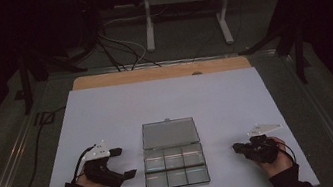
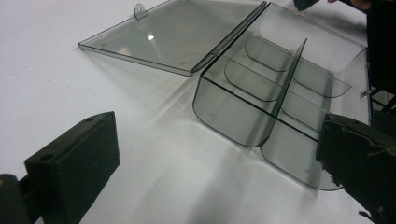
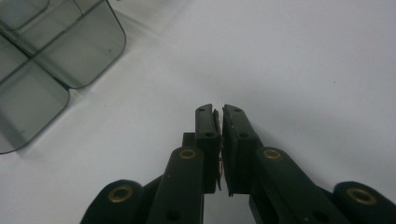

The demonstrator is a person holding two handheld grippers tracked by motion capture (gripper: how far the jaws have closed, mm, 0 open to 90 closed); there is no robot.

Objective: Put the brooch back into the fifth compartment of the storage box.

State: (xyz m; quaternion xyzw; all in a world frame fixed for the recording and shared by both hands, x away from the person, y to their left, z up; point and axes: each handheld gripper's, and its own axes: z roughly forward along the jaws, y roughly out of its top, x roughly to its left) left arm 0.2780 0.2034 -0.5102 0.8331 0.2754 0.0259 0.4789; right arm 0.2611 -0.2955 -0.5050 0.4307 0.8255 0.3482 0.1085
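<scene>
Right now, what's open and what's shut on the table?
Clear box: open, compartments look empty.
Lid: swung back, lying flat on the table.
Left tool: jaws wide apart, nothing between them.
Right tool: jaws shut, nothing held.

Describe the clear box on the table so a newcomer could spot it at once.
Start from the white table top; the box sits near its front edge, midway between the left gripper and the right gripper. It is smoky see-through plastic, split into six compartments in two rows of three. Its flat lid lies folded open behind it, which nothing else there has.
</scene>
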